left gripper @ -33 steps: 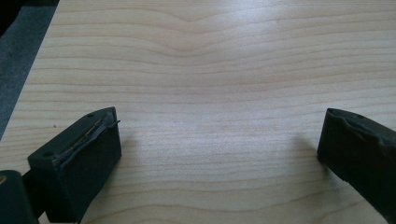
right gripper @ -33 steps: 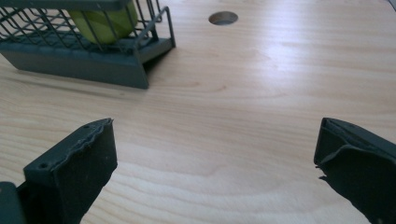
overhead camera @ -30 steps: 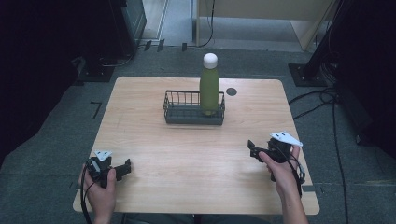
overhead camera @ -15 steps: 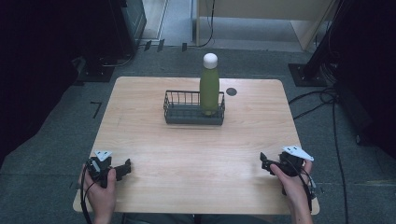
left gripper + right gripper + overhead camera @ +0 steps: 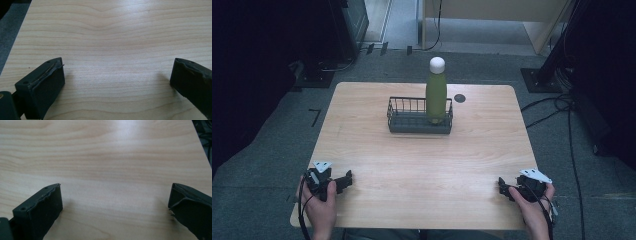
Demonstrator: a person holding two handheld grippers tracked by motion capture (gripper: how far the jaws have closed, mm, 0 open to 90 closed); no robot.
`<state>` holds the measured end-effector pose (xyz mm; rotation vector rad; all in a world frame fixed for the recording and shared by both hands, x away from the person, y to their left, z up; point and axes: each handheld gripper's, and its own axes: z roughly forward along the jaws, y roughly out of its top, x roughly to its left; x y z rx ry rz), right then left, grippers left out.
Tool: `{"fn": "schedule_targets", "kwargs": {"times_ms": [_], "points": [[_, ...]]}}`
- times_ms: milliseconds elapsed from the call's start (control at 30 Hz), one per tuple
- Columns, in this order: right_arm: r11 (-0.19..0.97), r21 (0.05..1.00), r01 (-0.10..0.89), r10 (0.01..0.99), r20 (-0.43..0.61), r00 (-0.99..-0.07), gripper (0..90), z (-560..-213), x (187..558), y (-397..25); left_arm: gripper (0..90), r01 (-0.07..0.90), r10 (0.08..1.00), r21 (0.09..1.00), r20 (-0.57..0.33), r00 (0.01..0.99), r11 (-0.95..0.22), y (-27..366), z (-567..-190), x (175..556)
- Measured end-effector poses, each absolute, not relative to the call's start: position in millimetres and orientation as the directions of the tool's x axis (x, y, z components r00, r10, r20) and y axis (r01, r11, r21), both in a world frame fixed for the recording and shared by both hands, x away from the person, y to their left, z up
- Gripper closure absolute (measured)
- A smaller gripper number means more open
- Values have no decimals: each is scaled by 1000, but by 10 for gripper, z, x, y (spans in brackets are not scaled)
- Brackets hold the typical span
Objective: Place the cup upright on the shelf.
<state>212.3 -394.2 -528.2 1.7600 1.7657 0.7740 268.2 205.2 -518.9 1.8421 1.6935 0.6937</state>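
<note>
A green bottle [image 5: 436, 93] with a white cap stands upright in the right end of a black wire basket [image 5: 406, 121] at the far middle of the wooden table [image 5: 422, 160]. My left gripper [image 5: 345, 180] rests near the front left corner, open, nothing between its jaws. My right gripper [image 5: 503, 187] rests near the front right corner, also open and empty. In the left gripper view the left gripper [image 5: 117, 80] has bare wood between its black jaws. In the right gripper view the right gripper [image 5: 116, 202] is spread wide over bare wood, with the table's right edge at the upper right.
A small dark round mark [image 5: 459, 98] lies on the table just right of the basket. Cables [image 5: 557, 107] trail over the grey floor to the right. Dark equipment stands behind the table at the left.
My right gripper has drawn back toward the front right corner and come down to the tabletop. The left gripper, bottle and basket have stayed put.
</note>
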Motion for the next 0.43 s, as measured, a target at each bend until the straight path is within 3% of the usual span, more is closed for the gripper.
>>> {"fn": "schedule_targets", "kwargs": {"times_ms": [133, 233, 433], "points": [[-18, 715, 698, 1000, 29, -4, 0, -5283, 2111, -3935, 0, 720, 996, 690, 13, 83, -69, 2044, -5189, 2688], [-71, 714, 697, 997, 31, 70, 0, -5283, 2110, -3962, 0, 720, 996, 691, 13, 83, -69, 2044, -5189, 2688], [-71, 714, 696, 997, 31, 71, 0, -5283, 2110, -3963, 0, 721, 997, 690, 13, 78, -65, 2039, -5188, 2690]]}}
